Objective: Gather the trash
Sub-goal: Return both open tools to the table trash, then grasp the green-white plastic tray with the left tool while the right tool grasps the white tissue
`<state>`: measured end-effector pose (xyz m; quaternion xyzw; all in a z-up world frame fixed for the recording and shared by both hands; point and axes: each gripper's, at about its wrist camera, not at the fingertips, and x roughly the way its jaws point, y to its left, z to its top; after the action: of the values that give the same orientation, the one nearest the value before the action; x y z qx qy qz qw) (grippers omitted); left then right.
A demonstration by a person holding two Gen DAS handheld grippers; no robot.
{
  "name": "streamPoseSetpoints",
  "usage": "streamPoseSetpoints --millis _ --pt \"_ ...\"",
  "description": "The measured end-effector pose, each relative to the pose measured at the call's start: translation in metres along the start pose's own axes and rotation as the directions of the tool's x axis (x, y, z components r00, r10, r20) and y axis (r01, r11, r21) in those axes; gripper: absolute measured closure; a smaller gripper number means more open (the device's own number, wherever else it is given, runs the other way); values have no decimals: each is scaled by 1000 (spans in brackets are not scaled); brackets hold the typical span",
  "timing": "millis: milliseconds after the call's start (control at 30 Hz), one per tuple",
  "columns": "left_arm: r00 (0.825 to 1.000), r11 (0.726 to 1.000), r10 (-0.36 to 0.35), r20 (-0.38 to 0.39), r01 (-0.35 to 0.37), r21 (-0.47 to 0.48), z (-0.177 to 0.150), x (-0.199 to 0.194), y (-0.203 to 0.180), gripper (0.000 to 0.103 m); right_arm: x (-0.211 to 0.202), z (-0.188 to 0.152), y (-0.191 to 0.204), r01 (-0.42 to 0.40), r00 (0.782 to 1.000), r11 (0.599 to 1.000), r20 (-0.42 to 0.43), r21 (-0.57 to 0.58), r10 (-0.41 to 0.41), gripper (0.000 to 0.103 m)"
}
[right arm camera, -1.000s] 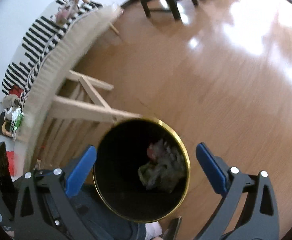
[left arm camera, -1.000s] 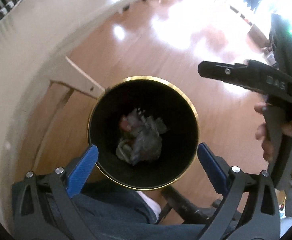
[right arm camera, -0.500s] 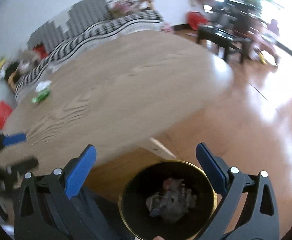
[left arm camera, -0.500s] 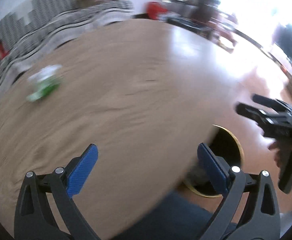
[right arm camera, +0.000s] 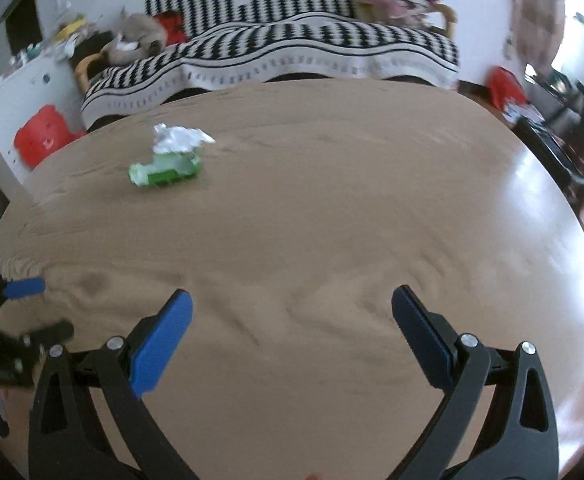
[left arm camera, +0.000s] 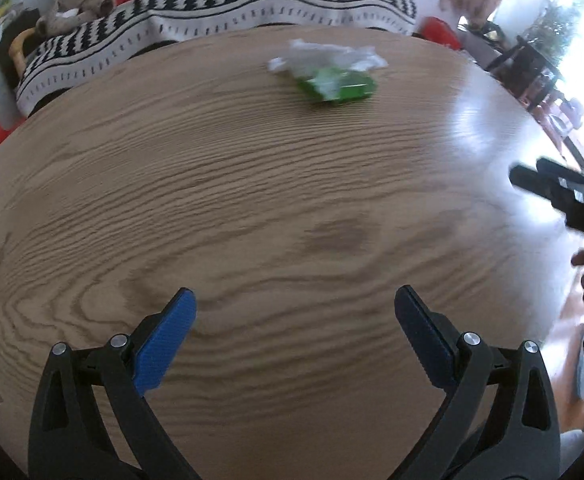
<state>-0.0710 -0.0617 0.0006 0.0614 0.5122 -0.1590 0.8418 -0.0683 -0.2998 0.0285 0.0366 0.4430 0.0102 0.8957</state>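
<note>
A crumpled white paper (left arm camera: 327,54) and a green wrapper (left arm camera: 337,84) lie together at the far side of the round wooden table (left arm camera: 252,220). In the right wrist view the same white paper (right arm camera: 180,138) and green wrapper (right arm camera: 166,170) sit at the far left. My left gripper (left arm camera: 295,312) is open and empty above the near part of the table. My right gripper (right arm camera: 292,312) is open and empty too, and also shows at the right edge of the left wrist view (left arm camera: 563,196). The trash bin is out of view.
A sofa with a black-and-white zigzag cover (right arm camera: 292,52) stands behind the table. Red objects (right arm camera: 46,136) and a white cabinet (right arm camera: 20,92) are at the left. Dark chairs (left arm camera: 527,64) stand at the right, by the wooden floor.
Both grippers have lifted from over the black gold-rimmed bin holding crumpled trash up to the tabletop. The bin has left both views. The paper and green wrapper have come into view.
</note>
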Motion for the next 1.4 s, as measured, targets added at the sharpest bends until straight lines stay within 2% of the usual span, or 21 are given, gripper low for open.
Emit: streamPoseSetpoints --millis 133,200,300,333,467,800,833,900,933,967,1033,1133,1233,1400 --pt "999 999 34 12 -34 27 12 13 8 6 24 32 13 -37 999 999 -9 -18 37 6" --pt "998 997 56 27 -57 51 18 20 10 6 31 46 17 -87 996 996 -2 -8 87 7" --pt "998 997 43 55 -47 63 25 25 15 6 42 63 18 -152 988 988 -9 23 152 6" --pt "997 997 42 59 -46 65 28 27 15 6 45 68 20 -162 987 986 -5 23 163 8" --pt "996 996 39 82 -45 71 38 33 20 6 54 83 32 -185 983 983 11 2 185 32" --pt "995 996 38 95 -45 81 46 37 19 5 81 106 60 -237 971 971 9 -20 237 33" --pt "995 996 37 94 -45 82 47 38 19 5 84 108 62 -240 971 970 8 -21 241 35" --pt "995 995 34 92 -42 87 50 40 17 5 91 113 67 -245 969 969 -1 -22 245 52" --pt "995 995 33 92 -41 90 52 41 17 5 94 115 68 -247 969 969 -3 -19 247 68" --pt "995 995 30 92 -39 94 54 42 17 5 97 117 68 -251 968 968 -3 -15 251 80" --pt "995 994 25 93 -35 101 58 45 15 5 100 123 64 -257 966 966 11 3 257 87" --pt "995 993 20 93 -30 111 63 48 11 5 98 131 51 -230 972 973 43 25 229 92" --pt "995 993 14 95 -25 119 69 52 5 5 96 135 28 -200 979 978 60 60 197 93" --pt "996 987 -13 92 -2 159 87 62 -14 5 91 117 -17 -117 993 988 37 104 113 93"
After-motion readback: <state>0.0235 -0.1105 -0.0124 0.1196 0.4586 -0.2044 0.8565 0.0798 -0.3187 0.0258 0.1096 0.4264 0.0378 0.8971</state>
